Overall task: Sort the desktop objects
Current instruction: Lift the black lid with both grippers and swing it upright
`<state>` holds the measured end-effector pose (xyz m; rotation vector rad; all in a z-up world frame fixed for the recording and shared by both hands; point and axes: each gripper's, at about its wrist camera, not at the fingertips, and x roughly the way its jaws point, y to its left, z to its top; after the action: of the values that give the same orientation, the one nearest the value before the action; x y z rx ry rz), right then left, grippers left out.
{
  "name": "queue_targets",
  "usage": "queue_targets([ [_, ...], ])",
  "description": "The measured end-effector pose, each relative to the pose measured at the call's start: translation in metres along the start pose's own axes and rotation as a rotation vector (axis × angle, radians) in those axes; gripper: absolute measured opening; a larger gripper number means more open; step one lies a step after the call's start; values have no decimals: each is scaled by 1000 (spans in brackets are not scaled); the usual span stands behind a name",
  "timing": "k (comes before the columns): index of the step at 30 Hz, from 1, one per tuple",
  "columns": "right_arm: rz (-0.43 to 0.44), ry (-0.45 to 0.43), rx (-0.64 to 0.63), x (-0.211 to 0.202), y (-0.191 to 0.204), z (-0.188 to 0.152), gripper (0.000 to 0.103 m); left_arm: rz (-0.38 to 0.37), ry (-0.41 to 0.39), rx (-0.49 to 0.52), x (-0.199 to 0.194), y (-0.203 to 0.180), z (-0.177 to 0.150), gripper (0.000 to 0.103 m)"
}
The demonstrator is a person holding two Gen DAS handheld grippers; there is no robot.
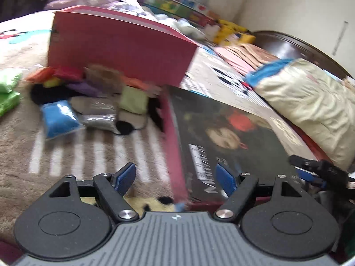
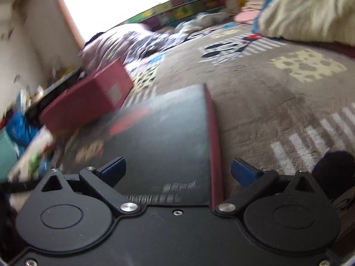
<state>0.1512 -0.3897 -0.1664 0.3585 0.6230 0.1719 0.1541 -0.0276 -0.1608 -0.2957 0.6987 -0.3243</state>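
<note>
Coloured packets [image 1: 88,102] only in left view; both grippers' fingers wide apart, empty.

My left hand-held gripper [image 1: 176,178]: black arms, blue pads, grey ribbed body. My right hand-held gripper [image 2: 178,170]: all black, blue pads. Box lid [image 1: 224,141]: dark top with a red and cream picture, white lettering, red sides. Open box [image 1: 119,48]: pink-red. Packets [image 1: 88,97] beside it: one blue [image 1: 58,118], one pale green [image 1: 133,99], red, orange, purple, grey, black. Bed blanket [image 2: 277,102]: brown-grey, white stripes, cream patches, black-and-white cartoon mouse print. Pillow [image 1: 310,102]: cream with blue edge.
</note>
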Motion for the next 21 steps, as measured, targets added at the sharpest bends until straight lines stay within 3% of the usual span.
queue_targets([
  [4, -24, -26, 65, 12, -3, 5, 103, 23, -73, 41, 8, -4, -1, 79],
  [7, -44, -2, 25, 24, 9, 4, 103, -5, -101, 54, 21, -9, 1, 79],
  [9, -31, 13, -10, 27, 19, 2, 103, -38, -86, 75, 28, -14, 2, 80],
  [10, -3, 23, -24, 27, 24, 2, 103, -13, -86, 98, 30, -17, 1, 80],
  [12, -27, 19, -83, 23, 39, 0, 103, -3, -79, 134, 28, -20, 1, 80],
  [17, 32, -38, -85, -4, 51, 3, 103, -49, -50, 77, 6, 1, 7, 80],
  [21, 23, 17, -178, 2, 68, -8, 103, -38, -19, 54, -5, 13, 6, 80],
])
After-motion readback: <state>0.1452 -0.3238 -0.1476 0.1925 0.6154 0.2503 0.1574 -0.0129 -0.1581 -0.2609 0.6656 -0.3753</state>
